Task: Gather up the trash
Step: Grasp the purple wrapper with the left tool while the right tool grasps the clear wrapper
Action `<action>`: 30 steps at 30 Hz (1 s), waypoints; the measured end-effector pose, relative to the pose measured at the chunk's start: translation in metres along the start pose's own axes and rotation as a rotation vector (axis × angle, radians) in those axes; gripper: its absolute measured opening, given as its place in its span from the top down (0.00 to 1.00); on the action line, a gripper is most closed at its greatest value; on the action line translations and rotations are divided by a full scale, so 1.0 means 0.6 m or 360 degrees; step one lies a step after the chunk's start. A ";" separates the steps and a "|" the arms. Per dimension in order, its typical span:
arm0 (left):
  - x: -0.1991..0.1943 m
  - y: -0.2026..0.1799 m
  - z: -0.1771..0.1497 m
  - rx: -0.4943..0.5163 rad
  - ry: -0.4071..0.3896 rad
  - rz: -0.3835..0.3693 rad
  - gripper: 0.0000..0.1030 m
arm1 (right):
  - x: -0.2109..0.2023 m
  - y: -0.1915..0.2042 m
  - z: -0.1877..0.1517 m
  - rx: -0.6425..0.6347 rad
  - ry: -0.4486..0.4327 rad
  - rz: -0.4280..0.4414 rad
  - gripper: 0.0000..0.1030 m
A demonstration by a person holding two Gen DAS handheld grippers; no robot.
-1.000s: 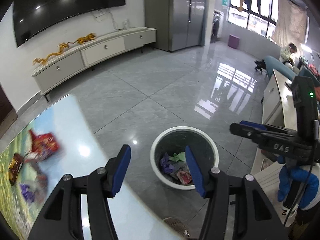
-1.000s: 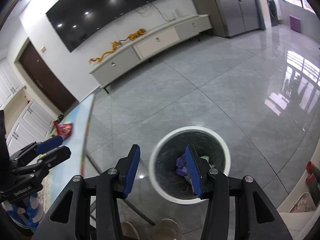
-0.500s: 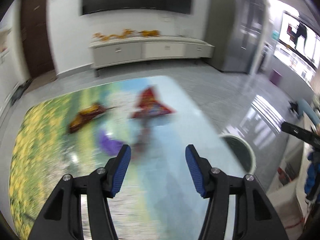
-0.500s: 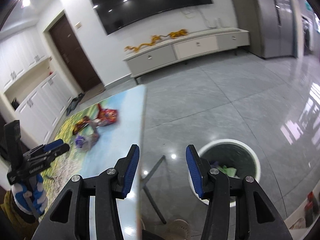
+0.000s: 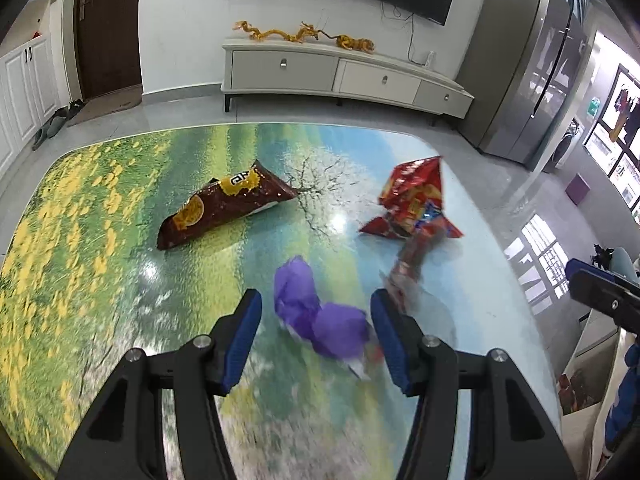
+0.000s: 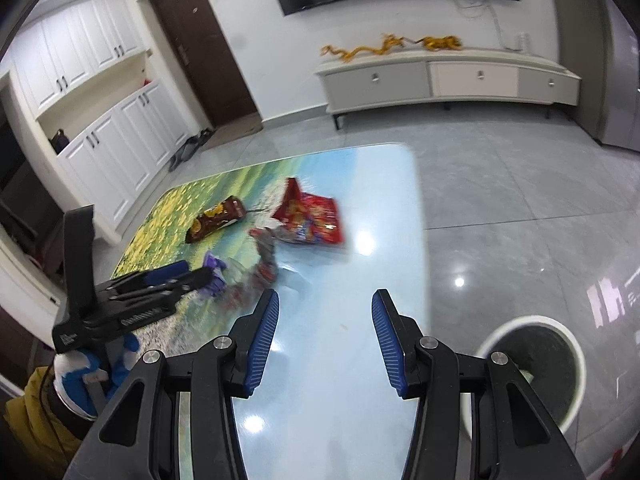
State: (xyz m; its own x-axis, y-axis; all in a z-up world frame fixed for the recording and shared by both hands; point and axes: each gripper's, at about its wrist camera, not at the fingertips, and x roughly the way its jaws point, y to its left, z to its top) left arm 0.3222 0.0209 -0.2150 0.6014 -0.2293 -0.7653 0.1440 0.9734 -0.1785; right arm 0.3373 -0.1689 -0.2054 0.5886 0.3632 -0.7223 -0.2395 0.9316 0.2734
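1. Now at pickup step: left gripper [image 5: 316,336] is spread wide over the purple wrapper [image 5: 320,316], nr the desk's [image 5: 80,240] front edge, jaws either side, holding nothing.
2. Right gripper [image 6: 325,340] is wide too, empty, above bare desk by the right edge.
3. Brown bag [image 5: 224,210] and red bag [image 5: 416,204] lie mid-desk.
4. Next, prob.: lower, pinch wrapper, carry to bin [image 6: 532,368] on the floor off the right edge.

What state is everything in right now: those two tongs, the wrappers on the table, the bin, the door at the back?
Left tongs: open, around the purple wrapper, not gripping.
Right tongs: open, empty, above the table.
Purple wrapper: crumpled, lying on the table.
Brown snack bag: lying flat, crumpled.
Red snack bag: torn open, crumpled.
Trash bin: upright on the floor, no lid.
Brown door: closed.
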 end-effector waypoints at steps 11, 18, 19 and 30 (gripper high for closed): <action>0.006 0.045 -0.014 -0.0003 -0.0029 -0.0018 0.54 | 0.149 0.074 0.025 -0.0061 0.0142 0.0107 0.53; -0.018 0.044 -0.035 0.0014 -0.0051 0.0011 0.57 | 0.179 0.101 0.007 -0.0107 0.0196 0.0063 0.74; -0.023 0.042 -0.039 0.0023 -0.0055 0.0018 0.58 | 0.180 0.103 0.004 -0.0112 0.0199 0.0052 0.81; -0.113 0.052 -0.091 0.0007 -0.0139 -0.0006 0.59 | 0.126 0.120 -0.023 -0.0139 0.0188 0.0147 0.97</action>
State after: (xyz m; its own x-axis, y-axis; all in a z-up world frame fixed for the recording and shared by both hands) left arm 0.2433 0.0671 -0.2024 0.6672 -0.2324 -0.7077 0.1496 0.9725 -0.1783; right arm 0.3541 -0.0746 -0.2493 0.4673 0.4385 -0.7677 -0.3575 0.8879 0.2896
